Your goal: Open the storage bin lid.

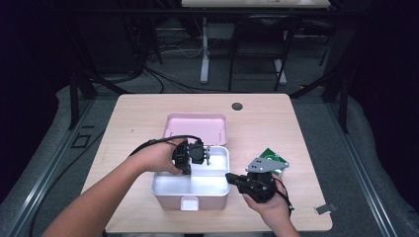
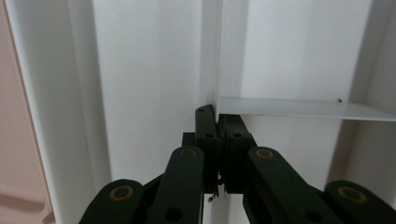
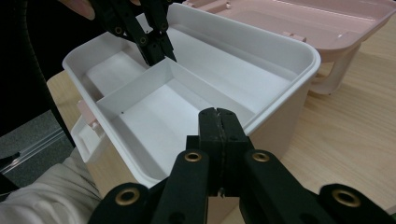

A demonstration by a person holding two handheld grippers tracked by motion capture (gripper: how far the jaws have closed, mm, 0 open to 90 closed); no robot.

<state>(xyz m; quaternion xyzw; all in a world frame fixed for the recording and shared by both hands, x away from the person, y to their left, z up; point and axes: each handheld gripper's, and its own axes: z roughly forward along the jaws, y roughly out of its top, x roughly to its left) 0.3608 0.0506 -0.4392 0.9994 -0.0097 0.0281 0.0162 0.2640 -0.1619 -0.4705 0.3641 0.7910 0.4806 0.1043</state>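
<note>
— Two compartments and a long back section show in the white tray [image 1: 217, 185] sitting inside the pink box [image 1: 190, 198], near the table's [image 1: 143, 118] front edge. What has hold of it?

— The left gripper [image 1: 196, 154] reaches down into it from the left side. Its jaws are clenched on the thin white divider [image 2: 217, 56], where the cross wall [image 2: 299, 109] meets it; the left gripper view shows the pads pressed together on that upright edge.

— And the right gripper [image 1: 236, 179]?

— Clamped shut on nothing, tips just at the tray's right rim [image 3: 285, 100], outside the wall.

— So which way does the tray lie?

— Directly under the left gripper, and to the left of the right one. Its long axis runs left to right across the table, with the gripped divider running front to back. The left hand [image 1: 158, 157] is the nearer, already on it. I judge any lift must go straight up, or the tray binds in the box.

— The lid?

— The pink lid [image 1: 195, 127] lies open just behind.
</note>
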